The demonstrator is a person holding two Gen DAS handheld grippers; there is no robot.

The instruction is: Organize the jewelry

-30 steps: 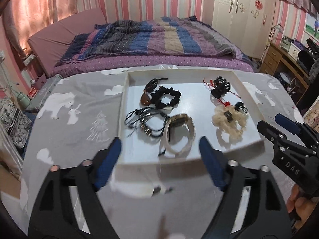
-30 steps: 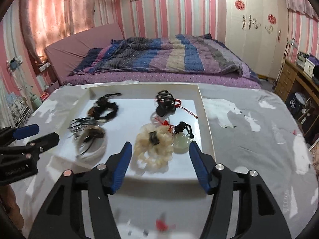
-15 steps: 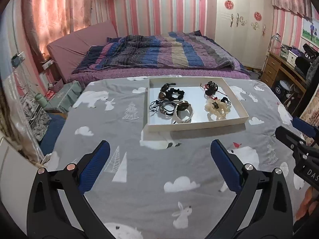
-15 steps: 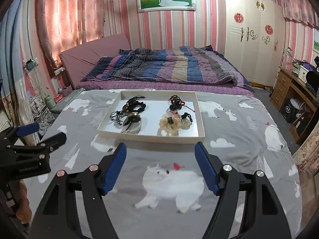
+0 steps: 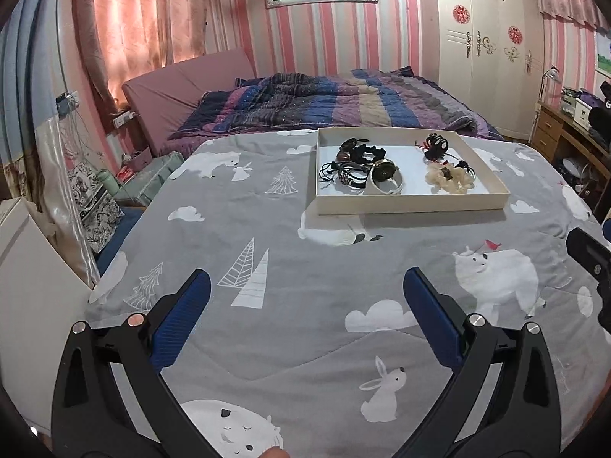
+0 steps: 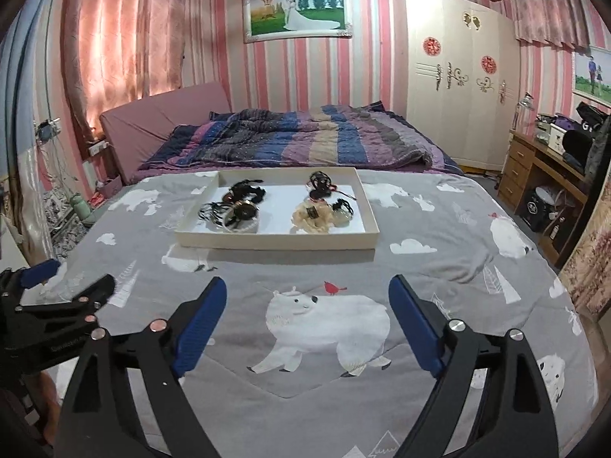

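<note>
Your left claw [image 5: 306, 315] stands wide apart with nothing between its blue pads [image 5: 182, 318] — only grey bedding shows in the gap. Your right claw [image 6: 307, 324] is likewise parted and empty; its jaws have just been opening. Both hang over the near part of the grey bedspread [image 6: 439, 267], which is printed with white polar bears, rabbits, clouds and trees.

The task's thing, the white tray [image 6: 275, 239], lies flat on that bedspread well beyond both claws, toward the far side and just short of the striped quilt [image 6: 305, 137]. Its contents sit in two groups. On the left: black cord bracelets [image 5: 343, 173], a dark scrunchie [image 5: 364, 150] and a white bangle [image 5: 387, 187] with a dark round piece resting on it. On the right: a black hair claw clip [image 5: 435, 145] with red thread, and nearer, a cream scrunchie [image 5: 446, 179] touching a small dark item.

Readable writing is scant. The left claw's body, seen from the right wrist view, carries pale lettering too small to read. A patterned bag [image 5: 95, 210] at far left bears letters that cannot be made out. The framed wedding picture [image 6: 298, 13] shows no legible text.
</note>
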